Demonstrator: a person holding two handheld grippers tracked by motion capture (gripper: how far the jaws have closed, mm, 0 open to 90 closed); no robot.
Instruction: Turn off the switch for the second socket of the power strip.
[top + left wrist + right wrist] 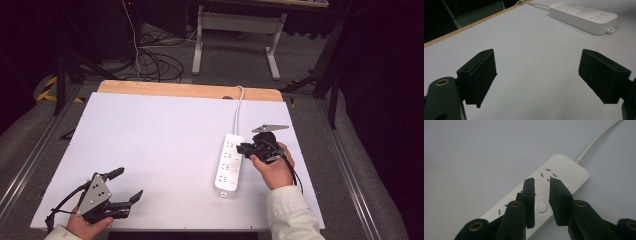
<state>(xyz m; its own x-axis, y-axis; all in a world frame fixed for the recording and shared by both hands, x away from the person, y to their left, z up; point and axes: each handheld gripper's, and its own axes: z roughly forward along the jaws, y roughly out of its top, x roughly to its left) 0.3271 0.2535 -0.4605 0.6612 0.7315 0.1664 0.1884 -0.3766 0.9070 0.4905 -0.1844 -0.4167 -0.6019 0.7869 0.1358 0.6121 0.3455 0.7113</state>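
The white table (150, 150) takes up most of the scene, with a wooden edge (190, 90) along the far side and a tangle of cables (155, 62) on the floor beyond it. On the right half of the table lies a white power strip (229, 164), long axis running away from the person, its cord (239, 112) heading off over the far edge.

The right gripper (246, 148) sits right over the strip, roughly at its middle. In the right gripper view the jaws are drawn close together with only a narrow gap, hovering above one of the little round switch buttons (541, 207). Nothing is pinched between them, so it isn't holding anything, looks more like it's lining up to poke that button. Whether a tip already touches the strip, can't tell.

The left gripper (127, 187) rests near the front left corner of the table, well apart from the strip, jaws spread wide and empty.

What could go wrong: the button is small and sits between the two tips, so a straight push could straddle it and press the casing instead. Come in at a slant and a tip could slide off into a socket slot (548, 169). Also nothing pins the strip down, the left gripper is far off, so a sideways shove would probably just skid the strip across the smooth table.
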